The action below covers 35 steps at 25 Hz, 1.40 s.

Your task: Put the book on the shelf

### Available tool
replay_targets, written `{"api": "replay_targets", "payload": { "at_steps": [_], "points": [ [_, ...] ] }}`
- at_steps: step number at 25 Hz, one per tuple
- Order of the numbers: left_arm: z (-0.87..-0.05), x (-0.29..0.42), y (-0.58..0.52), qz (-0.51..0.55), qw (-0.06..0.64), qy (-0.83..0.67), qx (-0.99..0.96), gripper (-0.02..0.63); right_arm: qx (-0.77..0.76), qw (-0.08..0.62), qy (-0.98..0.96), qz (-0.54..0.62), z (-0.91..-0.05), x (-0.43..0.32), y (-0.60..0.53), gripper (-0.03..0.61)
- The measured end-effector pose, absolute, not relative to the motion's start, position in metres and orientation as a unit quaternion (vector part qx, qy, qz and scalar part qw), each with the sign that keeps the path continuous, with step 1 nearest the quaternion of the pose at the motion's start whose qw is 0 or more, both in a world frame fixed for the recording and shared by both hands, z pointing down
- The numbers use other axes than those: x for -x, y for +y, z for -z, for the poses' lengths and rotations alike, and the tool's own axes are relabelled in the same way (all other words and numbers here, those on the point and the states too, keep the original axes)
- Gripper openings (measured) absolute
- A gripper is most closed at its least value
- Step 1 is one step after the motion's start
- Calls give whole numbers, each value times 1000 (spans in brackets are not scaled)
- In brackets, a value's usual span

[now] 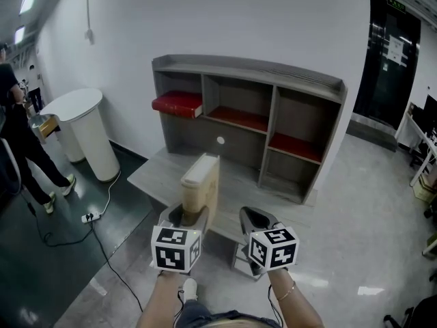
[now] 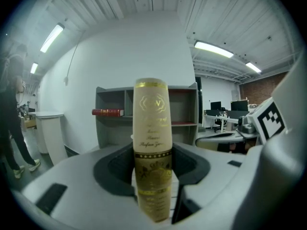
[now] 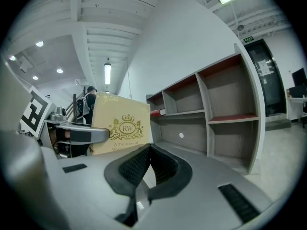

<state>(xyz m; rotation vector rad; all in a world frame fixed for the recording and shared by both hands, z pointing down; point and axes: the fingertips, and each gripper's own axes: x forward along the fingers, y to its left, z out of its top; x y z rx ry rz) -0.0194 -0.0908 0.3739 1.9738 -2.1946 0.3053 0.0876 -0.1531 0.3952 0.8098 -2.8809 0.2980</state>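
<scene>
shelf [image 1: 273, 125]: grey unit with open compartments on red bases, standing at the back of a low grey table [image 1: 153, 173]
book [image 1: 203, 183]: cream with gold print, upright, in front of the shelf and well short of it, not in any compartment, spine facing the left gripper's camera
left gripper [image 1: 194, 219]: jaws clamped on the lower part of the book's spine edge, pads pressing both covers
right gripper [image 1: 254, 219]: just right of the book, in front of the shelf; pads together, nothing between them
red book [image 1: 177, 104]: lying flat in the shelf's upper left compartment, one end sticking out past the left wall
other compartments: upper middle and both right ones look free
white round stand [image 1: 78, 125]: left of the shelf, apart from it
step: carry phase by my read, book gripped but not yet at the shelf
next move: bring the book forward to a free compartment, keep it upright, slide the bottom edge in first, then release
watch: can't tell if the book's height fits a compartment; may need tilting or laying flat
</scene>
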Motion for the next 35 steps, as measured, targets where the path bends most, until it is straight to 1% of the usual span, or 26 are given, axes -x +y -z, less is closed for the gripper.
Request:
{"api": "replay_targets", "payload": {
  "at_steps": [11, 16, 25, 35],
  "points": [
    [-378, 89, -168, -119, 89, -702, -697, 212, -316, 73, -940, -107, -400, -24, -218, 9],
    [-372, 117, -210, -142, 71, -666, -729, 212, -344, 83, -929, -111, -401, 5, -247, 9],
    [-339, 147, -279, -239, -36, -610, -755, 212, -407, 86, -903, -109, -393, 42, -288, 9],
    [-304, 141, -322, -319, -172, -545, -756, 212, -471, 78, -871, -116, -387, 51, -305, 9]
  ]
}}
